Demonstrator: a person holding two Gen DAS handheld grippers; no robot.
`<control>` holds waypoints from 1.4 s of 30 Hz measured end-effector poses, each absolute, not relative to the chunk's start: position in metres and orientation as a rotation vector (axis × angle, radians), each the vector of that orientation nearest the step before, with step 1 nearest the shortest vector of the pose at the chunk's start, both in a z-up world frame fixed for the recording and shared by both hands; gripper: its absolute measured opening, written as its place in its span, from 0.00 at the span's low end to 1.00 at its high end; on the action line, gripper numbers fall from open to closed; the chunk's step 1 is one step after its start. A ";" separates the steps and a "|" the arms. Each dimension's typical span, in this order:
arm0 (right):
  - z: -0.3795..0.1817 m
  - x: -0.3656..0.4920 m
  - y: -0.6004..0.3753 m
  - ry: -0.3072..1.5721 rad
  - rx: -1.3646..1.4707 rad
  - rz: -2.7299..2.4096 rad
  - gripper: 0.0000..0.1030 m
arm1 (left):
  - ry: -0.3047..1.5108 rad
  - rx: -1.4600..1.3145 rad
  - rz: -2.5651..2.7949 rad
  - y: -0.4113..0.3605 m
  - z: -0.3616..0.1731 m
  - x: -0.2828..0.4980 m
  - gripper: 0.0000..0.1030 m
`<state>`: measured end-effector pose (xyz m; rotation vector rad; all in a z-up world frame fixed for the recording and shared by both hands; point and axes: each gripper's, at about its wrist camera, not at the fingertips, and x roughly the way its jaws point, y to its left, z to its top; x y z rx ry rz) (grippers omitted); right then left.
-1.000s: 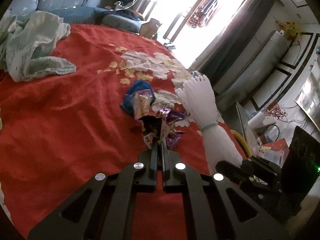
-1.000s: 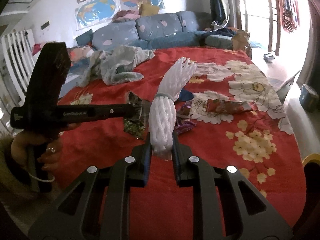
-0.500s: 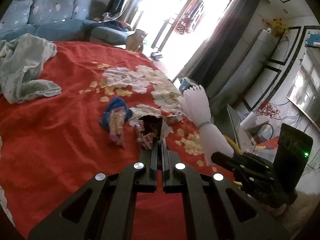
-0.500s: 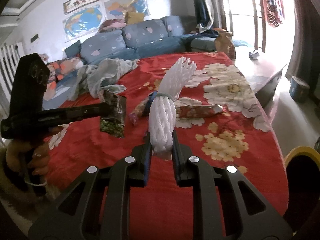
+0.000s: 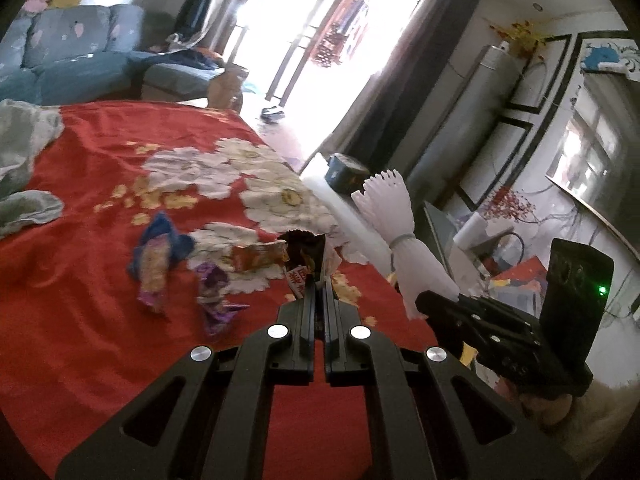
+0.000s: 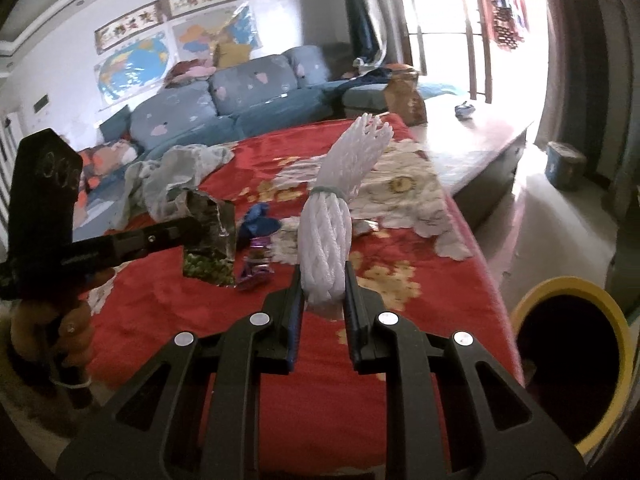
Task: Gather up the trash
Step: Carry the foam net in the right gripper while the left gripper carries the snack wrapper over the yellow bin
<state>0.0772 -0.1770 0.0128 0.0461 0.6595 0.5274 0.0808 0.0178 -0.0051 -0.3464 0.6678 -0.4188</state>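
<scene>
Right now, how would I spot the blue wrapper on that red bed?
Start at the red bedspread with white flowers. Left of the flowers lies loose litter; the blue wrapper is the leftmost piece, crumpled, beside a purple wrapper. It alone is blue, with a pink and yellow strip across it.

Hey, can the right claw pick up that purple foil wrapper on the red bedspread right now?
Probably not yet. The right claw is shut on a white foam net sleeve, so it is occupied, though the purple foil wrapper lies uncovered on the red bedspread.
</scene>
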 end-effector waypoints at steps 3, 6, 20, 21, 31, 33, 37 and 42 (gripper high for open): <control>0.011 0.078 -0.190 0.661 0.054 0.490 0.13 | 0.674 -0.337 -0.442 0.006 -0.006 0.083 0.03; 0.009 0.080 -0.203 0.666 0.068 0.453 0.13 | 0.684 -0.326 -0.466 -0.006 -0.007 0.087 0.03; 0.001 0.082 -0.267 0.674 0.149 0.270 0.13 | 0.695 -0.266 -0.554 -0.058 -0.008 0.097 0.03; 0.001 0.082 -0.270 0.675 0.153 0.262 0.13 | 0.695 -0.265 -0.557 -0.061 -0.009 0.098 0.03; -0.003 0.079 -0.303 0.669 0.204 0.179 0.13 | 0.704 -0.239 -0.606 -0.094 -0.009 0.101 0.03; -0.004 0.079 -0.310 0.669 0.218 0.161 0.13 | 0.704 -0.229 -0.612 -0.101 -0.009 0.101 0.03; -0.004 0.078 -0.321 0.667 0.235 0.132 0.13 | 0.704 -0.212 -0.632 -0.117 -0.008 0.101 0.03; -0.007 0.076 -0.338 0.668 0.264 0.092 0.13 | 0.708 -0.187 -0.658 -0.136 -0.008 0.103 0.03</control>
